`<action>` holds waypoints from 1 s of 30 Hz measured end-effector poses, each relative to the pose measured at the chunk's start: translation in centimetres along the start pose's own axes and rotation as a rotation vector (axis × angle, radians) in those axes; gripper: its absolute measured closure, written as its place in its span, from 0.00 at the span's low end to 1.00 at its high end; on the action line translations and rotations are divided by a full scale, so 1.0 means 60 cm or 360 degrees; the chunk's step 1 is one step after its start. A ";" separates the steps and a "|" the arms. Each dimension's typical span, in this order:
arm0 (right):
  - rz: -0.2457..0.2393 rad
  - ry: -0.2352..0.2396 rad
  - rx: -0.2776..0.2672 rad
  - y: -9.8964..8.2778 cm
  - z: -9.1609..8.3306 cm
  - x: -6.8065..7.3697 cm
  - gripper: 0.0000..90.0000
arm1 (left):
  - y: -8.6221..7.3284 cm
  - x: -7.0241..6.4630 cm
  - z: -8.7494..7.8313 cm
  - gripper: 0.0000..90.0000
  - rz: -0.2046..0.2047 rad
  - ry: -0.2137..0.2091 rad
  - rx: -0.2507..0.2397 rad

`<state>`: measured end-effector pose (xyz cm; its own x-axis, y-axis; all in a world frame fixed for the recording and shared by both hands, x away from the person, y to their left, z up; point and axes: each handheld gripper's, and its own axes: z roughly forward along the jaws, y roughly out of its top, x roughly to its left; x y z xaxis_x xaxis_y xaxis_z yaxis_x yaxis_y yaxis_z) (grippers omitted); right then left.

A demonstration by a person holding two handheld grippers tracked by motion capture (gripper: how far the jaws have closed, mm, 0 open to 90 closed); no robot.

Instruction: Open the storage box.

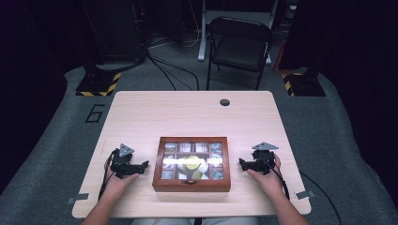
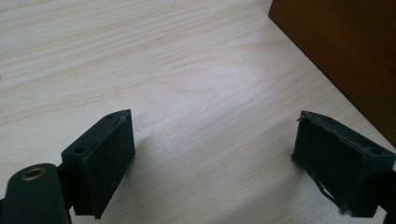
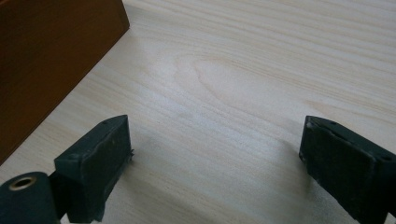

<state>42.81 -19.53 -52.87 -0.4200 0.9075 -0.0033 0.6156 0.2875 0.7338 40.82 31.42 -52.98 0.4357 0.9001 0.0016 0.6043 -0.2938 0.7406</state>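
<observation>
A wooden box (image 1: 191, 164) sits on the table (image 1: 187, 112), near the edge where the person sits, and everything else is easy to find from it. The left gripper (image 1: 141, 165) rests on the table just to the left of the box, and the right gripper (image 1: 242, 164) rests just to the right of it. Both point in at the box, but neither one touches it. The jaws of both grippers stand wide apart, with only bare table between them. The box is brown and shiny, and its lid is shut. The lid has a glass window with thin wooden bars that split it into small squares. Little packets can be seen through the glass, though a bright glare in the middle hides some of them. A small metal clasp (image 1: 190, 182) sits on the front side of the box, the side closest to the person. The job now looks like getting hold of the box or opening its lid. To do it well, one gripper should hold the box steady so it does not slide. The other should come in slowly at the front edge of the lid. Slow moves matter, because the sides look smooth and the jaws could slip.
</observation>
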 end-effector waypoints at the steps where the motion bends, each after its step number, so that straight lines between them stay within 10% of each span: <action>1: 0.0001 -0.0001 -0.0001 0.000 0.000 0.000 0.10 | 0.000 0.000 0.000 0.14 -0.0001 0.0001 -0.0001; 23: 0.0010 0.0000 -0.0006 0.001 -0.003 0.002 0.16 | -0.001 0.000 -0.004 0.20 -0.0019 0.0009 -0.0011; 30: 0.0015 0.0032 0.0070 0.008 -0.014 0.005 0.33 | 0.006 -0.003 -0.014 0.34 -0.0044 -0.0037 0.0031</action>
<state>42.40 -19.39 -51.95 -0.4270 0.9041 0.0178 0.6483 0.2924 0.7030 40.40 31.46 -52.13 0.4339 0.9003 -0.0344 0.6292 -0.2755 0.7267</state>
